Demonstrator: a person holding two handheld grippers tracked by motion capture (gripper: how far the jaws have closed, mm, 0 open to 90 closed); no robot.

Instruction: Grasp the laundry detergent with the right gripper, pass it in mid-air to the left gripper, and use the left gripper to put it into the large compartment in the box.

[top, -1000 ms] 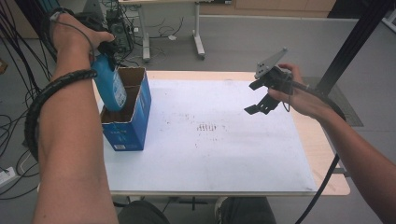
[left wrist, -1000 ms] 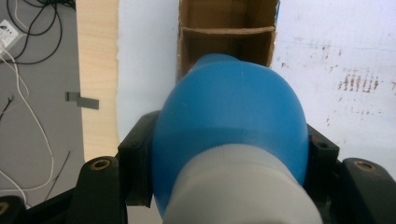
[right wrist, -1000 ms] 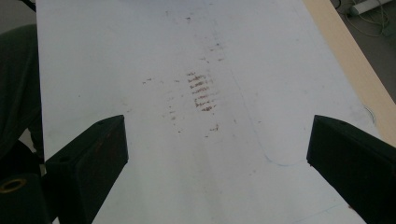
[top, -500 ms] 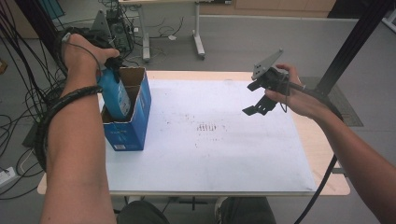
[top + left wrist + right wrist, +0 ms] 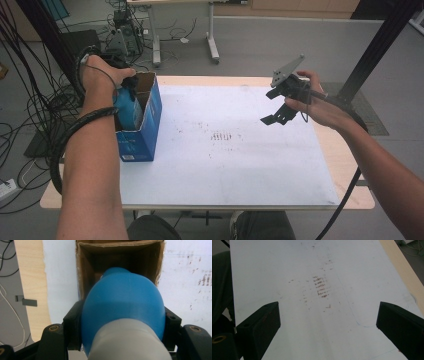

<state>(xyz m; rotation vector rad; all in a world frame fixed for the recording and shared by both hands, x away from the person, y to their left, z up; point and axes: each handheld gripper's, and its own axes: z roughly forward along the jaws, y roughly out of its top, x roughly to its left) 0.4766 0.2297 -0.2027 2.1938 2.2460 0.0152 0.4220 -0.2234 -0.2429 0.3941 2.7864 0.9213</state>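
Our left gripper (image 5: pixel 120 340) has its jaws clamped on either side of a blue bottle (image 5: pixel 122 302), gripping it just below the pale neck that points back at the camera. The bottle's base hangs inside the open top of the box (image 5: pixel 85 270), which stands at the left edge of the table (image 5: pixel 240 165); in the high view the bottle (image 5: pixel 127 107) sits partly within the box (image 5: pixel 145 135). We judge the step in hand to be loading the bottle. Next we would need to lower it clear of the cardboard walls, then release. Our right gripper (image 5: pixel 327 320) hovers above the bare white sheet (image 5: pixel 312 270), jaws spread wide and empty.
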